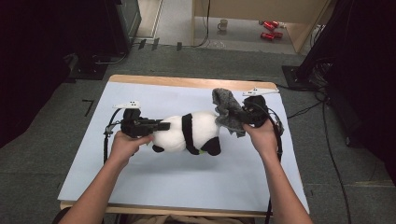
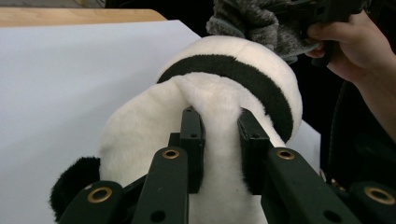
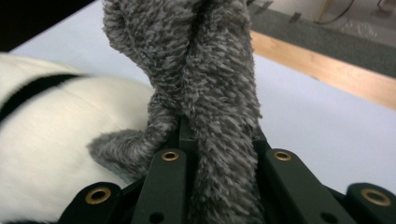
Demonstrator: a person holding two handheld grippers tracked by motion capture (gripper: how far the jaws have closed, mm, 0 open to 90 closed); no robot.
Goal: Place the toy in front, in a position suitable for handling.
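A white plush panda (image 1: 189,133) with a black band lies on the light blue mat (image 1: 140,182) in the middle of the table. My left gripper (image 1: 162,125) is shut on the panda's white rear (image 2: 219,140), pinching a fold of plush between the pads. My right gripper (image 1: 245,116) is shut on a grey fuzzy cloth (image 1: 229,112), which stands up at the panda's right end. In the right gripper view the grey cloth (image 3: 210,93) rises between the jaws, with the panda (image 3: 60,140) at the left.
The mat covers a wooden table whose far edge (image 1: 187,81) shows. Beyond it lie grey floor, a mug (image 1: 223,24) and red cans (image 1: 270,29). Cables (image 1: 327,140) run along the floor on the right. Dark equipment stands at both sides.
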